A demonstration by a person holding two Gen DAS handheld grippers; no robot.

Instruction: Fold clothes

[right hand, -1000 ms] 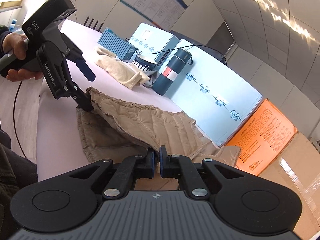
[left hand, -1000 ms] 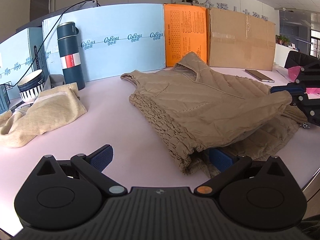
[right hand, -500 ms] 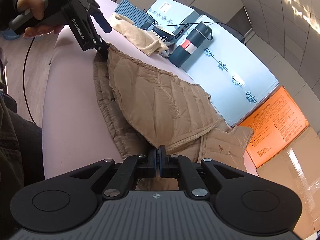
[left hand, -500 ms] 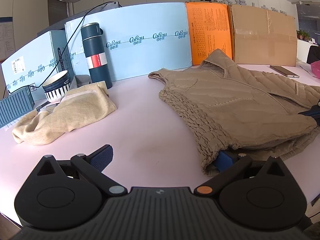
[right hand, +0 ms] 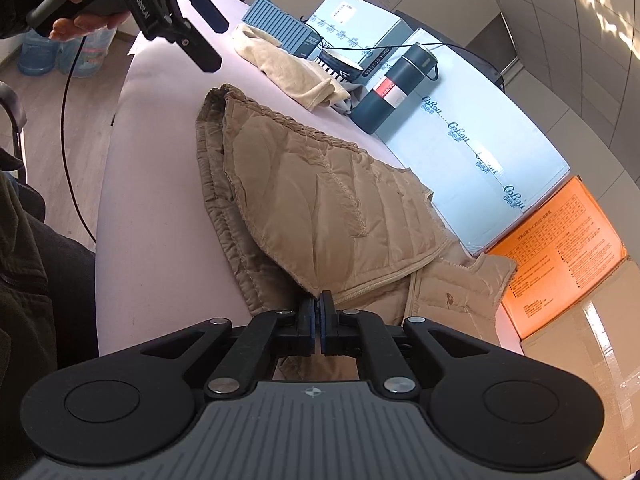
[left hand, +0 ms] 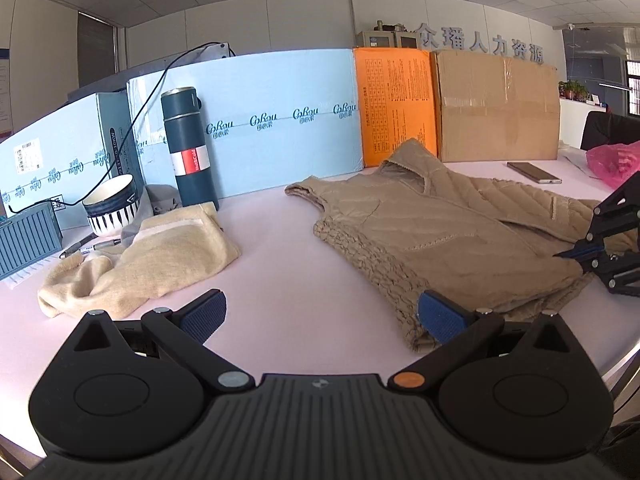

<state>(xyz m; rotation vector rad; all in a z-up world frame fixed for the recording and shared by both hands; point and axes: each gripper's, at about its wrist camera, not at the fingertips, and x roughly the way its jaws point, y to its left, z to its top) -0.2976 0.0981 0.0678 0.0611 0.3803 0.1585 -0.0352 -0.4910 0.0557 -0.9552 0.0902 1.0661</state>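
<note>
1. Tan quilted vest (right hand: 320, 200) lying flat on pink table (left hand: 304, 280), one panel laid over the other, so one fold judged done. Collar end toward the blue foam board (left hand: 272, 120), ruched hem toward the near table edge.
2. Right gripper (right hand: 320, 316): pads together, pinching the edge of the top vest layer. Prob. to keep that flap pinned in line w/ the layer under it. Also visible in left view at the vest's right side (left hand: 576, 250), low against the fabric.
3. Left gripper (left hand: 320, 314): fingers wide apart, nothing between them. Right pad (left hand: 440, 316) just beside the hem corner; touching or not, can't tell. In right view, raised above table, apart from the fabric (right hand: 208, 40). Reads as let go, w/ the hem corner lying on its own.
4. Hem layers not quite flush: lower edge peeking out past the top one along the near side. Prob. wants a tug or smoothing before next fold.
5. Next, as a guess: regrip w/ left at hem, then fold across toward collar.
6. Nearby stuff, kept off to the left, well apart from vest: beige sweater (left hand: 160, 256), striped bowl (left hand: 112, 208), dark flask (left hand: 188, 148). Phone (left hand: 534, 172) behind the vest, near cardboard box (left hand: 496, 108). Room enough for another fold w/o bumping anything.
</note>
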